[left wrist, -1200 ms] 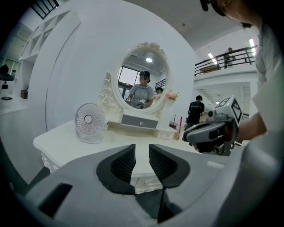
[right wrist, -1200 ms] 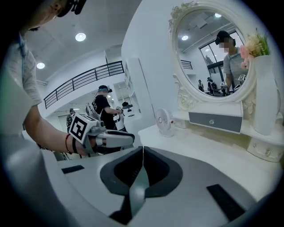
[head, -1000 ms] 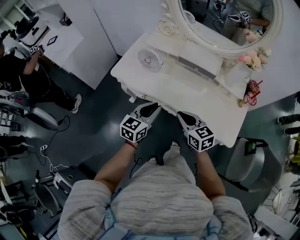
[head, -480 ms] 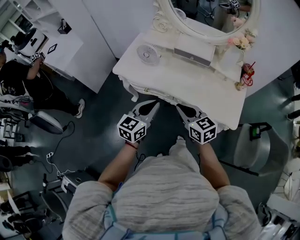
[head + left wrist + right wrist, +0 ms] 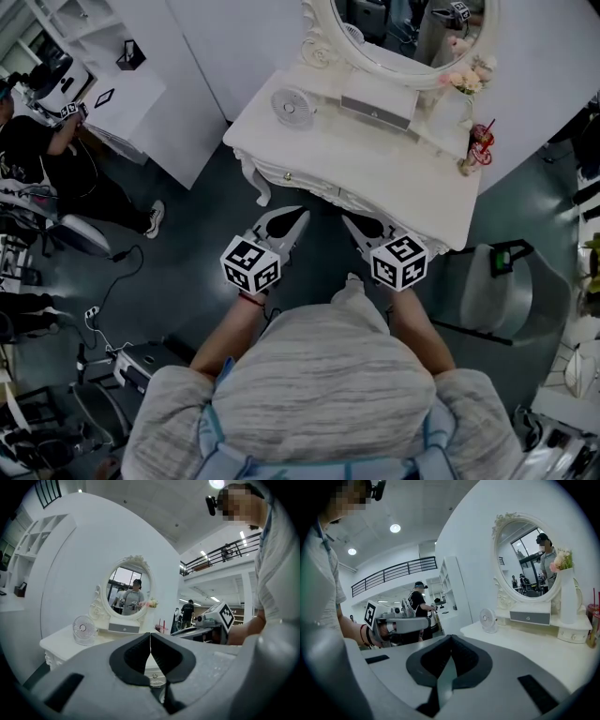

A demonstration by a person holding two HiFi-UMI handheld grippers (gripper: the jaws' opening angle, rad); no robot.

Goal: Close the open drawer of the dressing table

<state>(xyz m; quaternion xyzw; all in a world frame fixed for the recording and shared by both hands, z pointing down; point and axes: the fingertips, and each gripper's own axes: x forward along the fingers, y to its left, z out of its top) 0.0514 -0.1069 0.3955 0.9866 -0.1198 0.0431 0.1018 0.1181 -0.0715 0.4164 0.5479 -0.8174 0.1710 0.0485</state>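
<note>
The shallow white drawer (image 5: 311, 186) of the white carved dressing table (image 5: 394, 173) sits flush under the table's front edge, apparently pushed home. That would explain why the left gripper (image 5: 295, 217) and right gripper (image 5: 352, 223) hang side by side just clear of that edge, jaws pressed together, holding nothing.

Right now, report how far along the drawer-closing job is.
Looks done: the dressing table shows no drawer sticking out, and the drawer front appears flush with the front edge. In hand: nothing. The left tongs and the right tongs are both shut and empty, clear of the table. Left: probably nothing, apart from perhaps confirming that the drawer is fully seated.
</note>
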